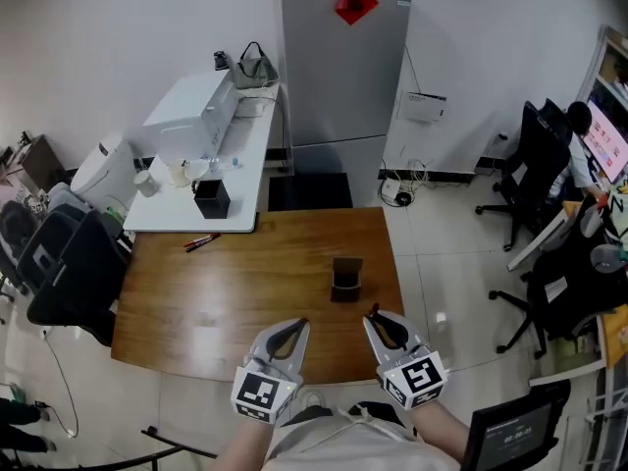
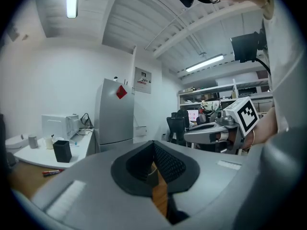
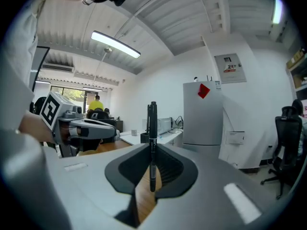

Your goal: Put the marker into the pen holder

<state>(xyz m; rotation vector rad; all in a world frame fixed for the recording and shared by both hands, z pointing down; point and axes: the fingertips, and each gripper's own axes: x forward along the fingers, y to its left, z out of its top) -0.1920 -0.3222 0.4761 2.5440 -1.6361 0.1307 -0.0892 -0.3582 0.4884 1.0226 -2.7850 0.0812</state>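
Note:
My right gripper is shut on a black marker, which stands upright between the pads and sticks out above them. In the head view that gripper hovers over the near edge of the wooden table, just short of the dark brown pen holder. My left gripper sits beside it to the left, jaws together with nothing between them. Each gripper also shows in the other's view: the right gripper and the left gripper.
Red and black markers lie at the wooden table's far left corner. A white side table behind carries a black box, cups and a white machine. A grey fridge stands at the back, and office chairs at the right.

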